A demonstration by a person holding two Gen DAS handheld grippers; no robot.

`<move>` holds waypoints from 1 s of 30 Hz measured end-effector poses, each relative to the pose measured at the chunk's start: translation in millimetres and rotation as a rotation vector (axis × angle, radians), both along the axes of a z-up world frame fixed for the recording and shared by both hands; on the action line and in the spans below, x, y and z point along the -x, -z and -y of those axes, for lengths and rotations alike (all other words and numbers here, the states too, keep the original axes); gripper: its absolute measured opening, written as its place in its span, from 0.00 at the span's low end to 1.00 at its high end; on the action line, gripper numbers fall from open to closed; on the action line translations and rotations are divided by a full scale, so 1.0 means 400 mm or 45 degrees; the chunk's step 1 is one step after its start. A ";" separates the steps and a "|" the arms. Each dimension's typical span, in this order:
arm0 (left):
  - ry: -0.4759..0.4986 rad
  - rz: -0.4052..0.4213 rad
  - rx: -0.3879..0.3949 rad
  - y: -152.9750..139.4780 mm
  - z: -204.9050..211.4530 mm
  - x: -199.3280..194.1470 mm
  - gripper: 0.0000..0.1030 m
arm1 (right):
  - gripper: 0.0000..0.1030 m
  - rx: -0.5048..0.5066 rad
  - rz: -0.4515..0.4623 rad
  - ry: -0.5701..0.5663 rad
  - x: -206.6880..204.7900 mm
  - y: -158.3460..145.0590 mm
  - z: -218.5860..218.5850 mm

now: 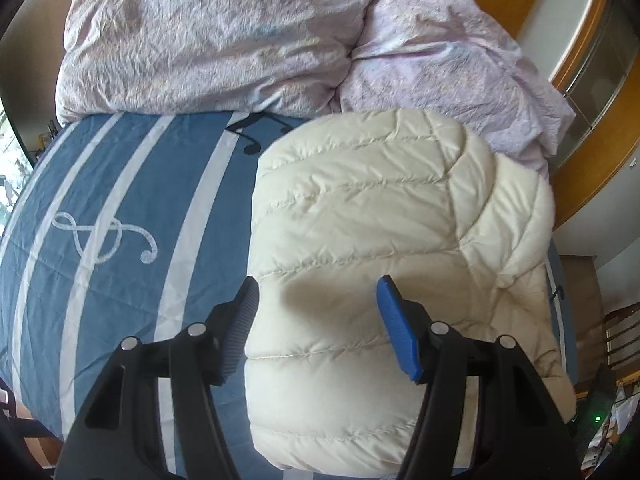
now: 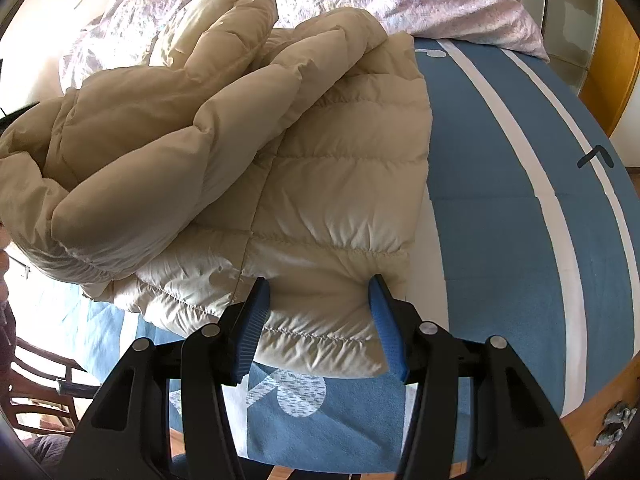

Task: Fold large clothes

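a blue bedspread (image 1: 120,208) with white stripes and music-note prints lies under and to the left of the jaws in the left wrist view, and below and to the right of them in the right wrist view (image 2: 500,216). a crumpled pink duvet (image 1: 208,40) is heaped far ahead of the jaws. a wooden chair (image 2: 40,392) shows low, left of the jaws. wooden panelling (image 1: 592,168) stands off to the right.

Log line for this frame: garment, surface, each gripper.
garment: cream puffer jacket part-folded | surface: blue striped bedcover | left gripper: open over jacket | right gripper: pinching jacket hem
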State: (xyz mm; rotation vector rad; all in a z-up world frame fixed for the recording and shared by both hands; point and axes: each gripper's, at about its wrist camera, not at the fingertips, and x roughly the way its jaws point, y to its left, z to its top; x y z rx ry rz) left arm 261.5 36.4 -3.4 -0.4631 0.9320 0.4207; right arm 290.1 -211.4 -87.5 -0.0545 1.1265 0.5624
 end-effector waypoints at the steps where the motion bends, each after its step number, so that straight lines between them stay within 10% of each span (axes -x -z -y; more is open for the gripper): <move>1: 0.002 -0.004 0.015 0.009 0.001 -0.001 0.59 | 0.52 0.000 -0.002 0.002 -0.001 0.001 0.000; 30: 0.253 -0.100 0.038 0.120 0.170 -0.102 0.59 | 0.52 0.016 0.008 0.233 -0.092 -0.023 0.156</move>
